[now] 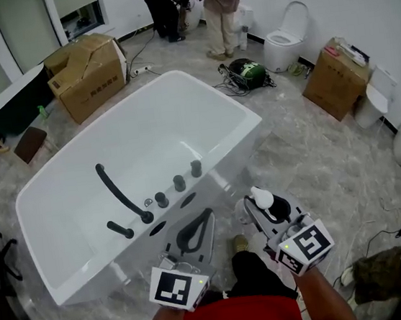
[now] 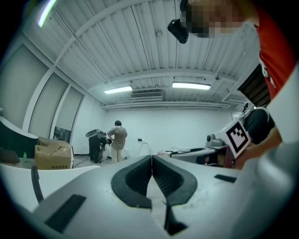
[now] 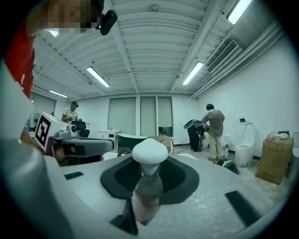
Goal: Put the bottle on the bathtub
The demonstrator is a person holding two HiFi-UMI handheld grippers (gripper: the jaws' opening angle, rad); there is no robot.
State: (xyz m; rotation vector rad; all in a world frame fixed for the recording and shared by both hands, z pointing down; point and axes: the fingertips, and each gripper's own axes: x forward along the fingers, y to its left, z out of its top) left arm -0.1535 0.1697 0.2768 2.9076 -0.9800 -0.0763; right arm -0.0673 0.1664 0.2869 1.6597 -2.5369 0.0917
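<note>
Right tongs (image 1: pixel 267 211) clenched on bottle (image 1: pixel 262 198), cap upward; bathtub (image 1: pixel 220 169) rim just ahead-left; left tongs (image 1: pixel 199 228) closed, empty, nearer rim.

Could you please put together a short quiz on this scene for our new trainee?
1. True or false: the left gripper is shut with nothing between its jaws.
2. Where is the bottle in relation to the bathtub? A) standing on its rim. B) lying inside it. C) off it, clamped in the right gripper.
3. Fill in the blank: the bottle's cap is ___ in colour.

Key: 1 true; 2 C; 3 white.
</note>
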